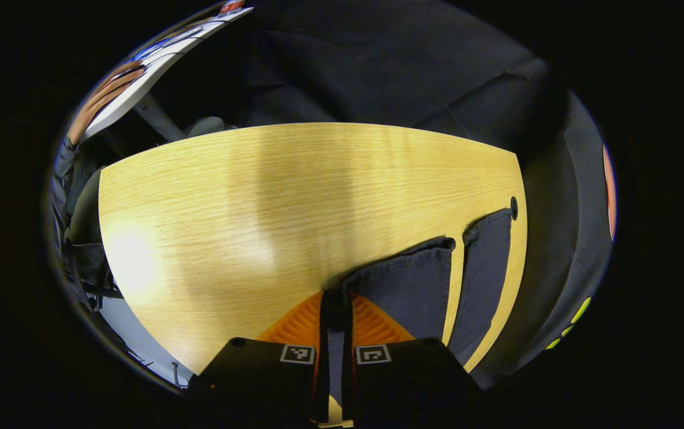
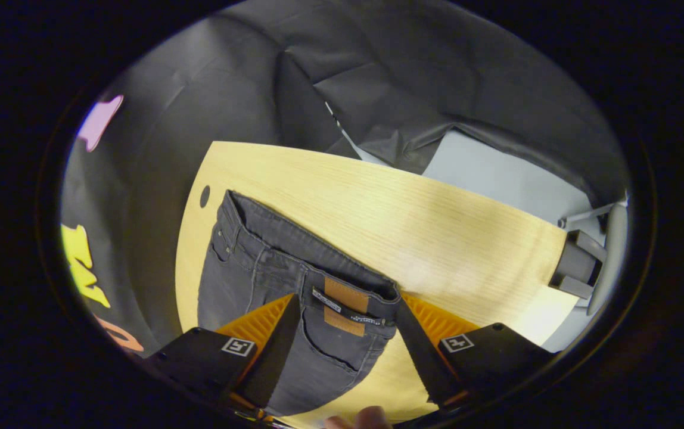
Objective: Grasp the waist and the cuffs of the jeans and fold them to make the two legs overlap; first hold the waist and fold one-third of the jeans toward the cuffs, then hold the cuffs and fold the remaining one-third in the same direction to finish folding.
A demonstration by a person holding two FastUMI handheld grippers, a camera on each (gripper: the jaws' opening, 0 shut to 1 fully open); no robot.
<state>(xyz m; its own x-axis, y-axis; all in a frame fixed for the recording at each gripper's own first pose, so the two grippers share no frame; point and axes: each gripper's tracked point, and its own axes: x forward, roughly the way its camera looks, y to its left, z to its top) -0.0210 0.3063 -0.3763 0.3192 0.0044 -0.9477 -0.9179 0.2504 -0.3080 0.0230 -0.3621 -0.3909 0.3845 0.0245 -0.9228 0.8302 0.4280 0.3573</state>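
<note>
**Left gripper pinches cuff, right gripper straddles waist**

Left gripper (image 1: 335, 316) is closed on a cuff of the jeans (image 1: 413, 286), which lie flat on the wooden table (image 1: 229, 208). Right gripper (image 2: 348, 325) stands spread around the waist (image 2: 342, 280). Lifting before it closes would likely leave the waist behind.

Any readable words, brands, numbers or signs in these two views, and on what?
None can be read.
Jeans, tan waistband patch: no legible print.
Small dark tag below that patch: pale lettering, too small and blurred.
Square coded markers on the left gripper and the right gripper: patterns, not text.
</note>
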